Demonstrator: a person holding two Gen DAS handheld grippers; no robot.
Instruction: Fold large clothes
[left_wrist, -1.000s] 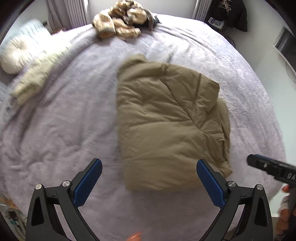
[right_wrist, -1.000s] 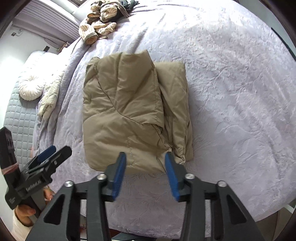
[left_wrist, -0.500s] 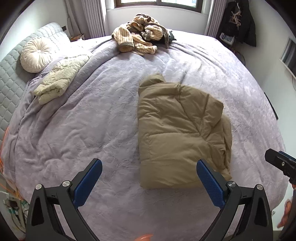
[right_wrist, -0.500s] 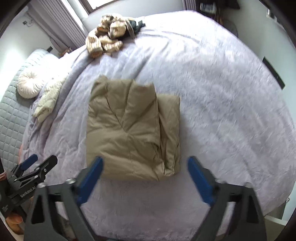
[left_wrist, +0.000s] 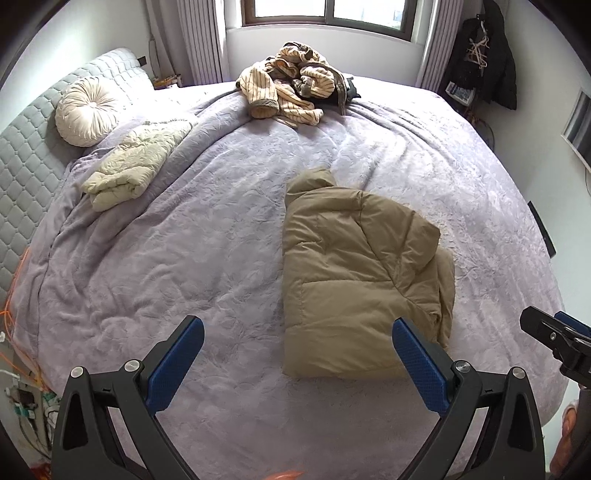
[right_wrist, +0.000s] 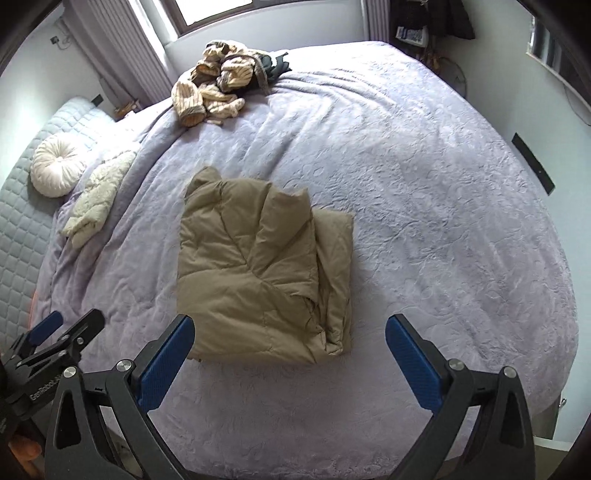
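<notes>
A tan puffer jacket lies folded into a thick rectangle on the lilac bedspread; it also shows in the right wrist view. My left gripper is open and empty, held above the bed's near edge, short of the jacket. My right gripper is open and empty too, just in front of the jacket's near edge. Each gripper shows at the edge of the other's view: the right one, the left one.
A heap of striped cream clothes lies at the far side of the bed. A folded cream garment and a round cushion lie by the quilted headboard. Dark coats hang at the back right.
Both grippers have pulled back and up from the jacket. The right gripper's jaws have opened wide; the left stayed open. The jacket has not moved.
</notes>
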